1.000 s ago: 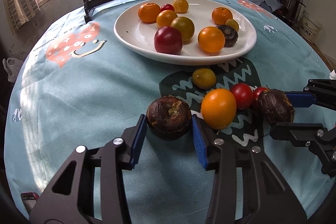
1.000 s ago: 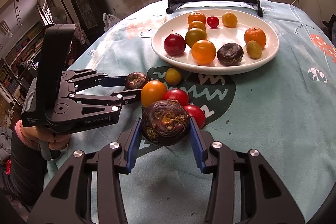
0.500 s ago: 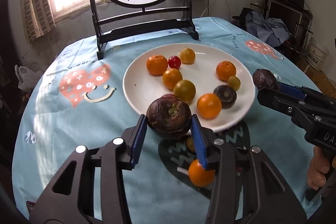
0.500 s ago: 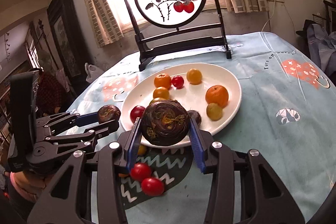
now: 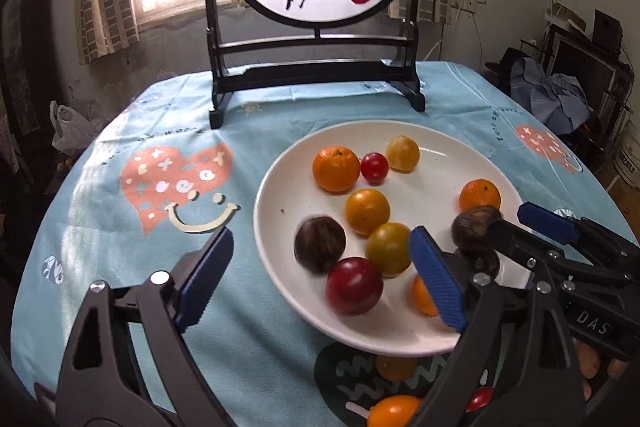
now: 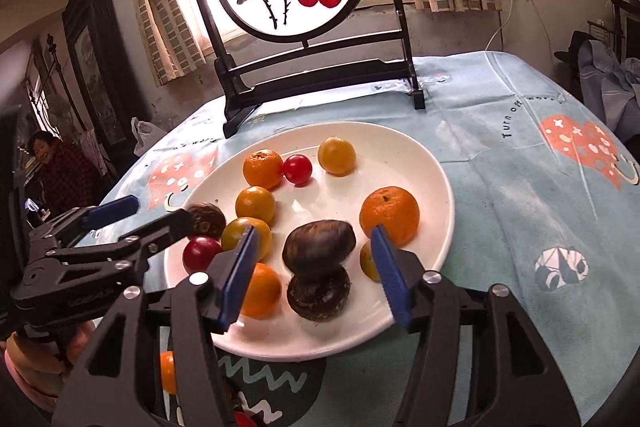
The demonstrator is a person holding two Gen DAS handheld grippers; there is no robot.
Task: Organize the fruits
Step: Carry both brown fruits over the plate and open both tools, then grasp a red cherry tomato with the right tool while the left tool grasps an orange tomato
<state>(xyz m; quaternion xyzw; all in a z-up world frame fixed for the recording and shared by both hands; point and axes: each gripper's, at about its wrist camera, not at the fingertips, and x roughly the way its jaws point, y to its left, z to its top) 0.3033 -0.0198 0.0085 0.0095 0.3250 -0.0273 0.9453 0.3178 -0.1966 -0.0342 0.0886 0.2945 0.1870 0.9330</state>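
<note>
Brown fruit (image 6: 319, 242) lies on the plate (image 6: 420, 163), frame centre, between the right gripper's (image 6: 312, 277) just-opened, untouching jaws; left gripper (image 5: 320, 283) likewise has just opened, empty.

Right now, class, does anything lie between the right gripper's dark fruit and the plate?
Yes: a second dark fruit lies on the plate under it. The fingers of the right gripper have just been opening, upper fruit between them.

White plate (image 6: 436, 187), centre of frame, carrying the fruits: two tangerines (image 6: 389, 215), yellow-orange tomatoes (image 6: 337, 155), a small red tomato (image 6: 297, 169), a dark red plum (image 6: 201, 253). Two dark brown wrinkled fruits (image 6: 319, 246) stacked at lower centre; a third (image 5: 319, 243) left of centre. Loose fruits (image 5: 394, 409) at lower edge.
</note>
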